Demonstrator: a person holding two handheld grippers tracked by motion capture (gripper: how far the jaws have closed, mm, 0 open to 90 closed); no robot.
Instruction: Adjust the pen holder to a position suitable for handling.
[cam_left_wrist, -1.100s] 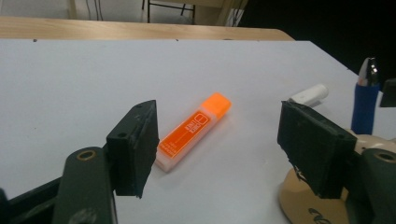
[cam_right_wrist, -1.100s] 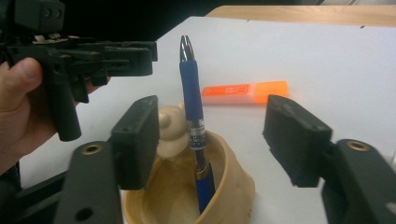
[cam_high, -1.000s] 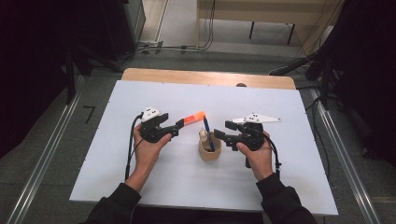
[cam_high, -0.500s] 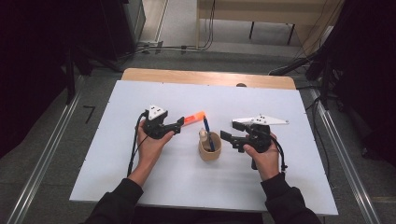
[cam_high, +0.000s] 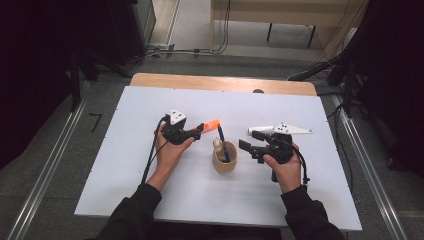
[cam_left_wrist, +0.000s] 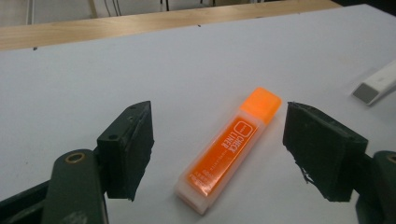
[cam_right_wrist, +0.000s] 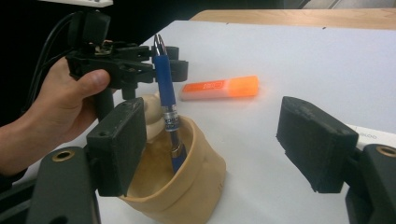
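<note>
Your left tongs (cam_left_wrist: 217, 154) sit released astride the orange marker (cam_left_wrist: 229, 149) lying flat on the bench (cam_left_wrist: 140, 70), pads clear of it, while your right tongs (cam_right_wrist: 210, 149), just widened, stand empty beside the cup (cam_right_wrist: 187, 186) holding the pen (cam_right_wrist: 166, 100).

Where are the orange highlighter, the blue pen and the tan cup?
orange highlighter (cam_left_wrist: 231, 147), left gripper view, middle of its printed barrel.
blue pen (cam_right_wrist: 166, 88), right gripper view, blue upper barrel above the cup.
tan cup (cam_right_wrist: 198, 184), right gripper view, outer wall below the rim.
</note>
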